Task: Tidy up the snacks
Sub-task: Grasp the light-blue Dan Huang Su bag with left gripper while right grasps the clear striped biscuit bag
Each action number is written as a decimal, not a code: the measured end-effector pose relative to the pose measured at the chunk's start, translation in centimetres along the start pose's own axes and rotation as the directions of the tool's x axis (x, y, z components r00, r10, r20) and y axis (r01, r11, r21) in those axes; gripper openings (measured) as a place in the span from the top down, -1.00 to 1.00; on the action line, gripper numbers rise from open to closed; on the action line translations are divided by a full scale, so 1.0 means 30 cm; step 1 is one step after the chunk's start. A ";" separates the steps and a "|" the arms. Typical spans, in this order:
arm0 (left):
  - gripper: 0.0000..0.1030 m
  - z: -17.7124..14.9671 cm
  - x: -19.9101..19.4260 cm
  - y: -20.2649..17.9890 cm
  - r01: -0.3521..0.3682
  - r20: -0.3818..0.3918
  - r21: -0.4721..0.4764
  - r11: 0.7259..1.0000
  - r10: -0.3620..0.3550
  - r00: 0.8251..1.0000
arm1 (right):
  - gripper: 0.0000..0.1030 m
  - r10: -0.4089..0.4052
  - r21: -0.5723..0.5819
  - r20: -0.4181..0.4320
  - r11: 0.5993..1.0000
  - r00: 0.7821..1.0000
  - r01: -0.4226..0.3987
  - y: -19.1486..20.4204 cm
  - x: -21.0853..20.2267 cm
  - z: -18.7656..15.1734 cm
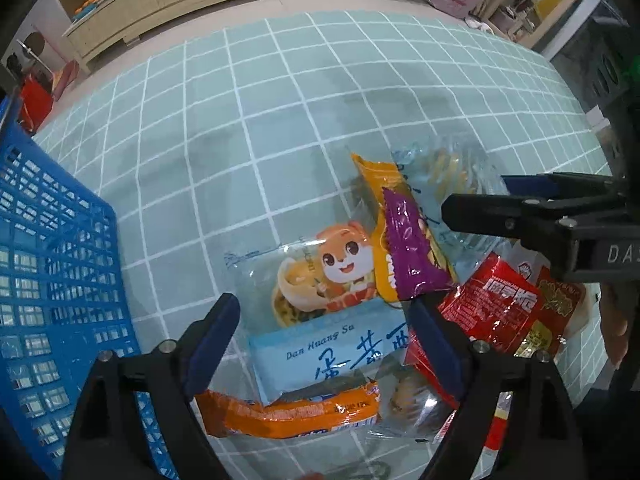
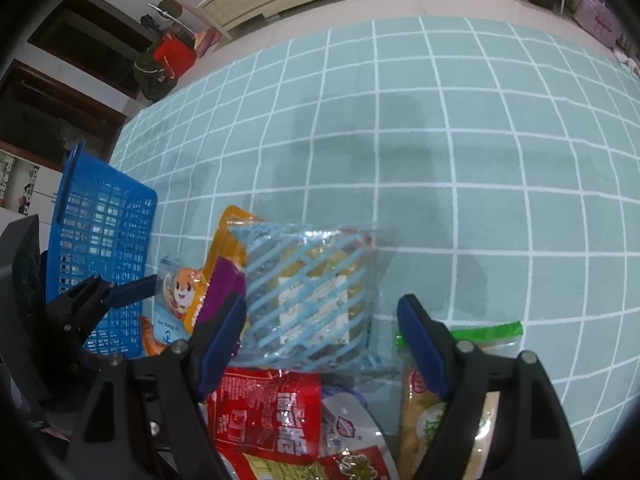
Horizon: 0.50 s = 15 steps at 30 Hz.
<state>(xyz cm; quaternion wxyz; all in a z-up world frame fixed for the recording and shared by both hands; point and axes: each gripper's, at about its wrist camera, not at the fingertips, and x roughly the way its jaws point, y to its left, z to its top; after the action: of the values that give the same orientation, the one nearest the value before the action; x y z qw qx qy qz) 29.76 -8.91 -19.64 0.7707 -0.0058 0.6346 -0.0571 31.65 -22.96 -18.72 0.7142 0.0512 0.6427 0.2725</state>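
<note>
Left hand-held gripper points steeply down with its two blue-padded fingers spread either side of one clear packet with a pale blue label and an orange cartoon animal, pads not pressing it. Right hand-held gripper also tilts down, fingers spread, above one red foil packet; one clear blue-striped bag lies just beyond. One purple-and-yellow wrapper leans across the pile; one orange wrapper lies nearest. One blue plastic lattice basket stands left on the green grid-patterned desk.
</note>
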 end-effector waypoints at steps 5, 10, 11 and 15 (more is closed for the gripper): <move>-0.65 0.017 0.028 0.026 0.031 -0.001 -0.041 0.999 -0.031 1.000 | -0.19 0.008 0.002 0.011 1.000 1.000 -0.008 0.002 -0.001 -0.004; -0.41 -0.003 0.025 0.042 0.028 0.010 -0.036 0.999 -0.028 1.000 | -0.16 -0.028 -0.018 0.018 0.999 0.999 0.029 0.021 -0.011 -0.015; -0.38 -0.014 0.015 0.047 0.021 0.009 -0.028 0.999 -0.021 1.000 | -0.16 -0.032 -0.016 0.021 0.999 0.999 0.032 0.022 -0.015 -0.019; -0.35 -0.048 -0.035 0.033 0.025 0.025 -0.010 1.000 -0.025 0.999 | -0.15 -0.045 -0.011 0.029 0.999 0.999 0.045 0.028 -0.035 -0.031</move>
<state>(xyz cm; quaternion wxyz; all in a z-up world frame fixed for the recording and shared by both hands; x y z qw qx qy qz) 28.23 -7.73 -18.97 0.7778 -0.0182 0.6251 -0.0633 30.46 -22.99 -17.58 0.7296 0.0363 0.6318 0.2593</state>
